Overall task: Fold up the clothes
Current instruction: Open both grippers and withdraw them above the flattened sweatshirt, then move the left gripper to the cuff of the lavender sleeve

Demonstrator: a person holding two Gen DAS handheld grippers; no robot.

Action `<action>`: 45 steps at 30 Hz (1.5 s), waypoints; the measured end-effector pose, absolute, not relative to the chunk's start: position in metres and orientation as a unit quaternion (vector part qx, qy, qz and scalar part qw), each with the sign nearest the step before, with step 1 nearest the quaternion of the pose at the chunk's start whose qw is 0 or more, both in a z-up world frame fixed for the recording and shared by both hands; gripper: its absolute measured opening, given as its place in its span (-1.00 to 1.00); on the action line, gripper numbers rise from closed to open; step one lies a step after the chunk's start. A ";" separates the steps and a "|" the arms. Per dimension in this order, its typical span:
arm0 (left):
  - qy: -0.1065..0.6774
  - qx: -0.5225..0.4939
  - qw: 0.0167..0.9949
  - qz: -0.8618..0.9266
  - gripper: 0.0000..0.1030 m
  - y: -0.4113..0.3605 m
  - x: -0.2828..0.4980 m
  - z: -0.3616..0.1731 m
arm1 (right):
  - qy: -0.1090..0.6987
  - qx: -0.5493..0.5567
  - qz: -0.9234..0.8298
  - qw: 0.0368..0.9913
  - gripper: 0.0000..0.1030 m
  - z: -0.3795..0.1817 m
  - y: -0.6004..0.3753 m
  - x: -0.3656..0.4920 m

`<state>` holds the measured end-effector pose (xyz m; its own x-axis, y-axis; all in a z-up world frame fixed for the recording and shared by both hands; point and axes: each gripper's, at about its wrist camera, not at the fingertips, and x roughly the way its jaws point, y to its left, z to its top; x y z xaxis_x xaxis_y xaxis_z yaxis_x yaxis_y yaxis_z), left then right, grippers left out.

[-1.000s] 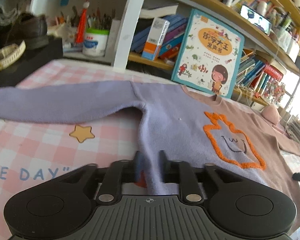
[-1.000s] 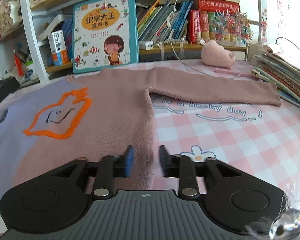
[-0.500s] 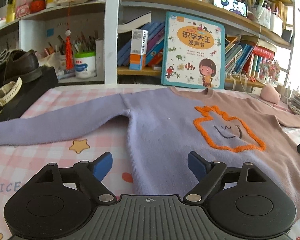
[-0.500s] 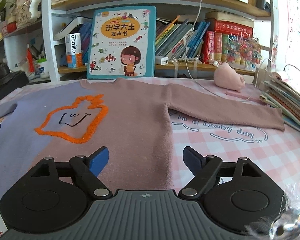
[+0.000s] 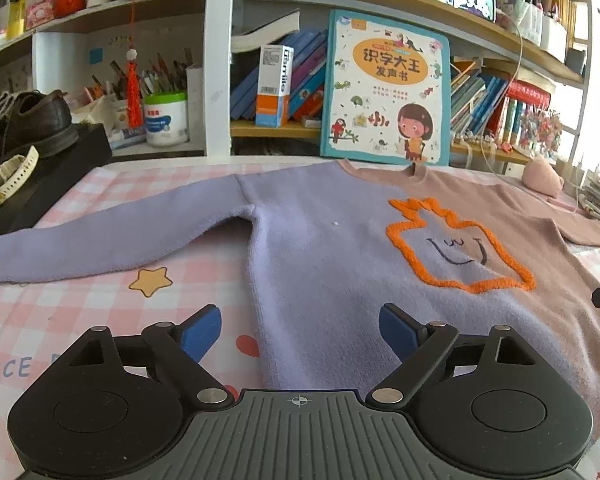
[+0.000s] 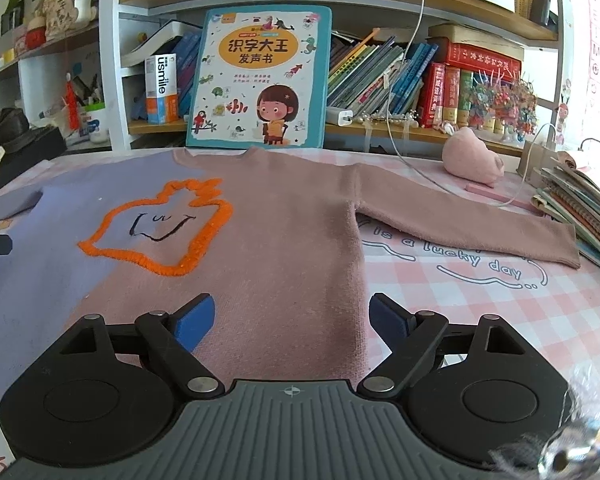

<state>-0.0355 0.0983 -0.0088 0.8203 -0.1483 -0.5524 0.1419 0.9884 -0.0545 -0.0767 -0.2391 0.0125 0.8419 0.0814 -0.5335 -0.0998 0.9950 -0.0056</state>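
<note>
Sweater [image 5: 320, 264] lies flat mid-frame on the checked tablecloth [image 5: 60, 312], sleeves out. Left gripper [image 5: 300, 330] & right gripper [image 6: 292, 316] both spread wide, holding nothing. Knit looks soft, floppy, light imo; pinch hem corners or sleeve cuffs.

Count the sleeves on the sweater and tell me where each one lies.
2. The purple sleeve stretches flat toward the left over the checked cloth; the pink sleeve stretches flat toward the right, ending near the stacked books. Neither is folded in.

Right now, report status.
Left gripper open, right gripper open, both empty. Sweater flat, sleeves spread, unfolded. Nothing lying on it.
</note>
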 end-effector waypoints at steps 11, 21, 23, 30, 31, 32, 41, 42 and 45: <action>0.294 -0.003 0.954 -0.066 0.79 0.102 -0.023 -0.011 | 0.278 -0.031 0.083 0.956 0.66 0.012 -0.219 -0.060; 0.298 0.004 0.954 -0.044 0.80 0.111 -0.014 -0.013 | 0.267 -0.067 0.133 0.952 0.68 0.012 -0.188 -0.033; 0.294 0.005 0.955 -0.034 0.80 0.115 -0.012 -0.011 | 0.260 -0.082 0.149 0.951 0.68 0.014 -0.179 -0.027; 0.282 -0.025 0.959 0.030 0.81 0.137 -0.007 -0.010 | 0.208 -0.097 0.225 0.947 0.74 0.028 -0.152 -0.003; 0.283 -0.030 0.958 0.040 0.81 0.141 -0.006 -0.010 | 0.203 -0.096 0.233 0.946 0.74 0.028 -0.149 0.001; 0.284 -0.036 0.957 0.051 0.81 0.146 -0.006 -0.011 | 0.198 -0.097 0.240 0.945 0.75 0.027 -0.145 0.004; 0.281 -0.050 0.951 0.121 0.81 0.181 -0.002 -0.006 | 0.203 -0.089 0.312 0.924 0.75 0.017 -0.124 0.012; 0.280 -0.056 0.950 0.128 0.82 0.185 -0.001 -0.006 | 0.203 -0.089 0.315 0.923 0.78 0.016 -0.123 0.012; 0.276 -0.072 0.946 0.152 0.82 0.199 0.002 -0.006 | 0.204 -0.091 0.314 0.923 0.82 0.016 -0.122 0.010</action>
<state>0.0016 0.1986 -0.0057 0.8013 0.2471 -0.5449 -0.3267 0.9437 -0.0526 0.0105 -0.1222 0.0157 0.7199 0.5425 -0.4330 -0.6166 0.7863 -0.0398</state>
